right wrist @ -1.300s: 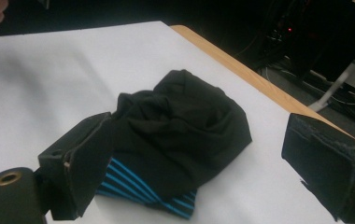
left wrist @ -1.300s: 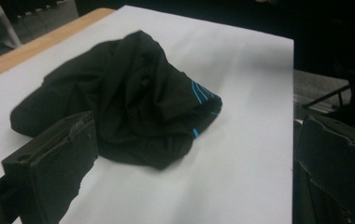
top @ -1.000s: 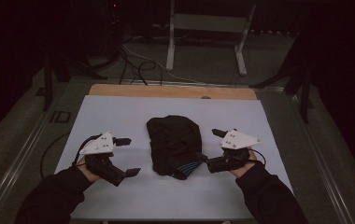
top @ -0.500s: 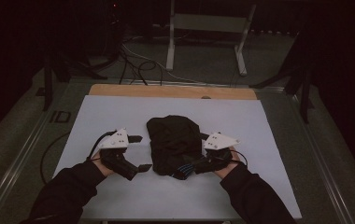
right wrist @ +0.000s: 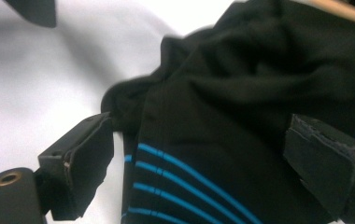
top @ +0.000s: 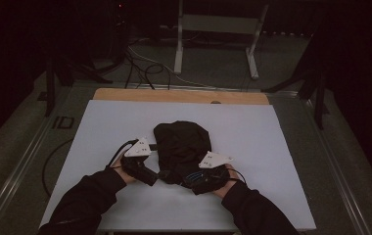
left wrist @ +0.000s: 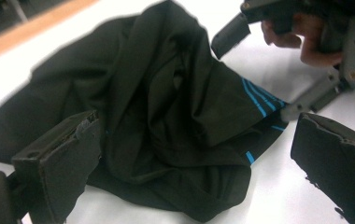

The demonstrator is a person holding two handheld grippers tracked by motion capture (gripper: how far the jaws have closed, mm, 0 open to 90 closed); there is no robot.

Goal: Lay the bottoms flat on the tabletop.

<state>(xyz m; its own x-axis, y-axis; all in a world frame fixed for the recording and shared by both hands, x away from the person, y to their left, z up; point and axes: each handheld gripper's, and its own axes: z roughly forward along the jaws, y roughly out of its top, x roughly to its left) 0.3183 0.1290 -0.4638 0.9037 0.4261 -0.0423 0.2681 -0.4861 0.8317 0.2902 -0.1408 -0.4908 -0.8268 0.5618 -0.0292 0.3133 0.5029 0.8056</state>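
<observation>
- High view: one black garment with blue stripes, crumpled in the middle of the white table, not yet spread or folded.
- Left gripper at its near left edge, jaws wide apart, holding nothing.
- Right gripper over the striped hem, jaws wide apart too, nothing gripped.
- Likely just beginning: grasping and all arranging left.
- Count: one garment, two grippers.

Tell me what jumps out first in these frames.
A crumpled black garment with thin blue stripes lies mid-table on the white table, the darkest thing against it. The left hand-held gripper and right hand-held gripper flank its near edge, jaws open with the cloth between them. Beyond the table's wooden far edge, a metal stand and cables sit in the dim room.
</observation>
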